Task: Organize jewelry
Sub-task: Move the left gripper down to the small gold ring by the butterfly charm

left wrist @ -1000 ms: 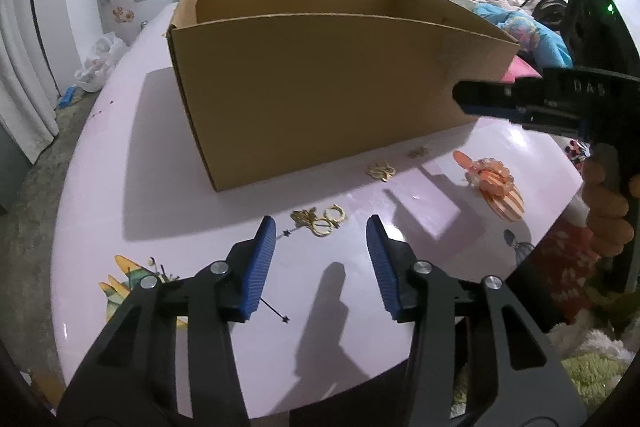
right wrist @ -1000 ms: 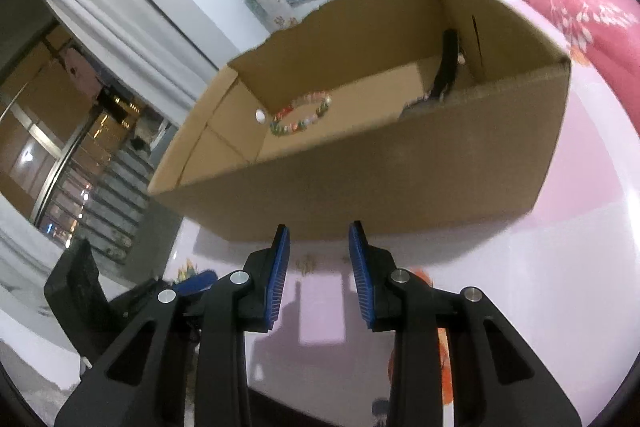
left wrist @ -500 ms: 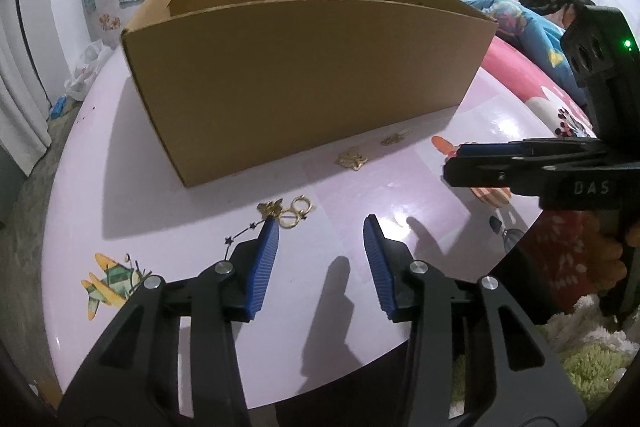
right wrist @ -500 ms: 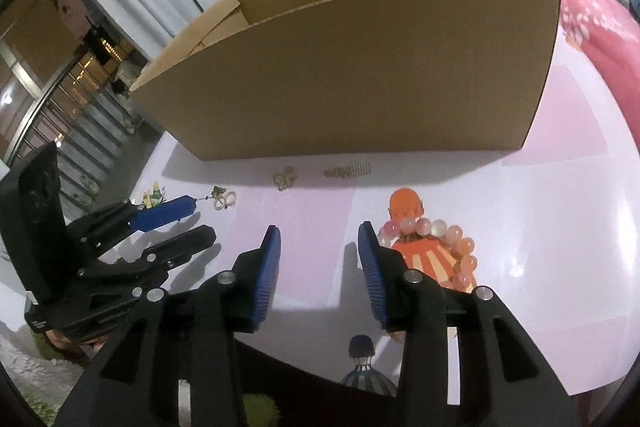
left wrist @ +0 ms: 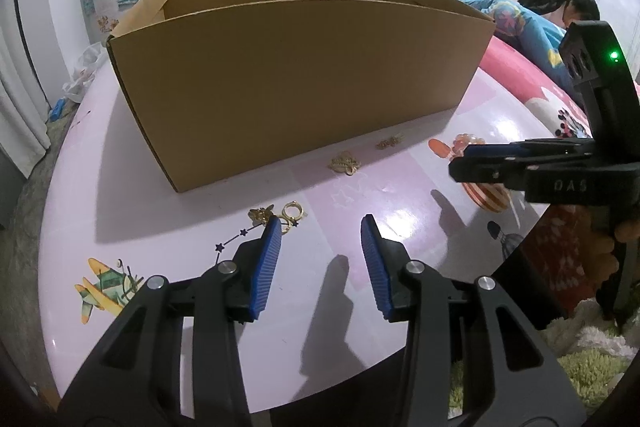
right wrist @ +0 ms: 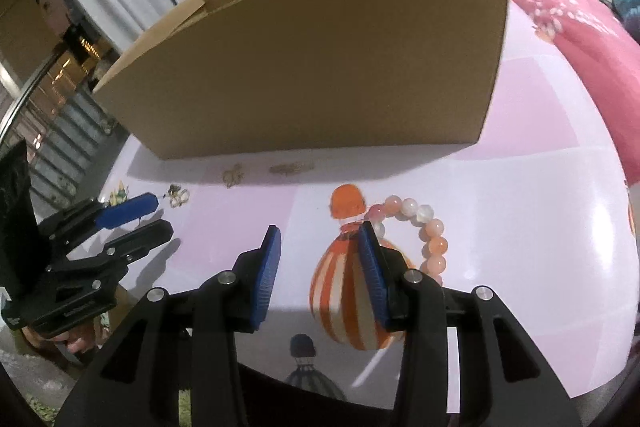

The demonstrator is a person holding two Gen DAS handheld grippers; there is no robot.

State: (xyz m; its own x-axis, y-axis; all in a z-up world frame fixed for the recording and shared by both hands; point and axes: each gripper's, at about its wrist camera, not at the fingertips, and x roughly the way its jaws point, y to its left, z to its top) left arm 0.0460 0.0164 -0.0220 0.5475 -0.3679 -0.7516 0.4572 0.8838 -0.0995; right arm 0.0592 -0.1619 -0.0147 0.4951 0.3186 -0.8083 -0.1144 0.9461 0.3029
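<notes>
Four pieces remain on the table (left wrist: 168, 227) before the box (left wrist: 296, 75): gold rings (left wrist: 291, 211), two gold charms (left wrist: 344, 163), bead bracelet (right wrist: 420, 223). We judge sorting unfinished; left gripper (left wrist: 320, 263) closing on nothing, right gripper (right wrist: 318, 267) apart, empty.

Both wrist views look steeply down from near the tabletop's (left wrist: 168, 227) front edge, sharing the cardboard box (left wrist: 288, 83) beyond.

Left gripper (left wrist: 320, 227) hovers over the pink table (left wrist: 160, 219), jaws closing on nothing, gold rings (left wrist: 294, 211) right by its left pad. Cardboard box (left wrist: 296, 79) sits behind, with 2 more gold pieces (left wrist: 345, 163) in front of it.
</notes>
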